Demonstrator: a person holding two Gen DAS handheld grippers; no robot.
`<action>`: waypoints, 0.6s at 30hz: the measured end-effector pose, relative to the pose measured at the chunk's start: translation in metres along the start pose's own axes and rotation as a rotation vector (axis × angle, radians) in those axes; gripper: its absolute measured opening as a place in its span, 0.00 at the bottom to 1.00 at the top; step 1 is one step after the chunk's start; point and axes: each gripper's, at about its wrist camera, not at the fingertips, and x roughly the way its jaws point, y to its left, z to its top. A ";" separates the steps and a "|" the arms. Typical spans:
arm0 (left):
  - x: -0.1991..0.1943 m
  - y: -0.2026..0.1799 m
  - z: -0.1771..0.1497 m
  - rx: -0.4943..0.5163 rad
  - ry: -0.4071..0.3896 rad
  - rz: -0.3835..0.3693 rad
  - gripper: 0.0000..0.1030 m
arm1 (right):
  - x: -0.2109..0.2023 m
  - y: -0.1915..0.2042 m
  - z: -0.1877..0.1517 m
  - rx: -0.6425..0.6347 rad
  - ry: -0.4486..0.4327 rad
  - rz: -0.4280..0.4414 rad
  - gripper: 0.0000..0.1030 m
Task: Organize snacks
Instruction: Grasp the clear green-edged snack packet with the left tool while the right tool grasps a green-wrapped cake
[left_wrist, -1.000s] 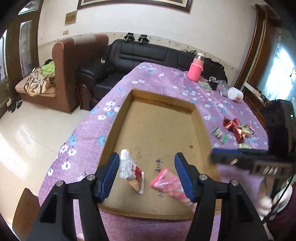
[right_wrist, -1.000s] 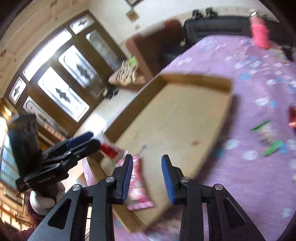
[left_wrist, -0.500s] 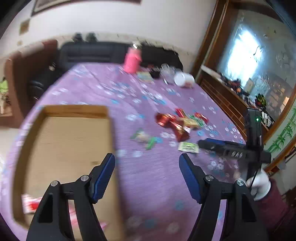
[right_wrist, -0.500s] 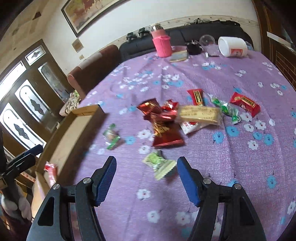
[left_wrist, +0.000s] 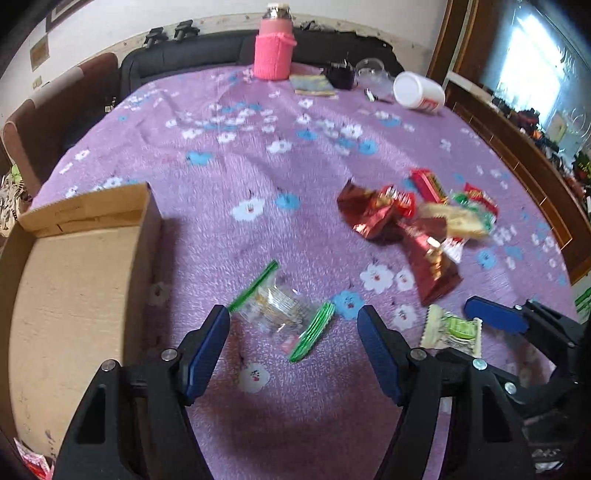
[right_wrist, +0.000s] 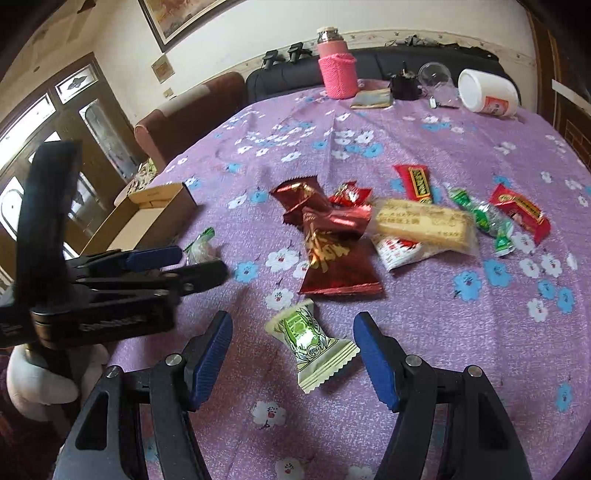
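My left gripper (left_wrist: 291, 332) is open, low over the purple flowered cloth. A clear packet with green ends (left_wrist: 280, 314) lies flat between its fingers, untouched. My right gripper (right_wrist: 293, 332) is open too, with a cream-and-green packet (right_wrist: 310, 343) lying between its pads, apart from both. That packet (left_wrist: 452, 330) and one right finger (left_wrist: 495, 319) show in the left wrist view. Beyond them lies a pile of snacks (right_wrist: 332, 240) in red, gold and yellow wrappers. The cardboard box (left_wrist: 147, 221) sits to the left, with a red-and-white packet (left_wrist: 33, 461) in its near corner.
A pink bottle (left_wrist: 273, 51), a tipped white jar (left_wrist: 419, 92), a glass and small items stand at the table's far end. A black sofa and a brown armchair lie behind. A gloved hand (right_wrist: 37, 380) holds the left gripper (right_wrist: 166, 258) close beside my right one.
Both grippers swung right from above the box to the loose snacks on the cloth and dropped lower. The right jaws widened, and the pink packet stayed behind in the box.
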 end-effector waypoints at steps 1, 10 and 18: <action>0.004 -0.002 -0.001 0.011 0.004 0.002 0.69 | 0.000 -0.001 0.000 0.000 -0.004 -0.004 0.67; 0.003 -0.021 -0.005 0.122 -0.042 0.023 0.36 | 0.001 -0.004 -0.002 0.012 0.001 0.014 0.30; -0.035 -0.014 -0.018 0.074 -0.099 -0.060 0.36 | -0.016 -0.003 -0.006 0.043 -0.038 0.035 0.13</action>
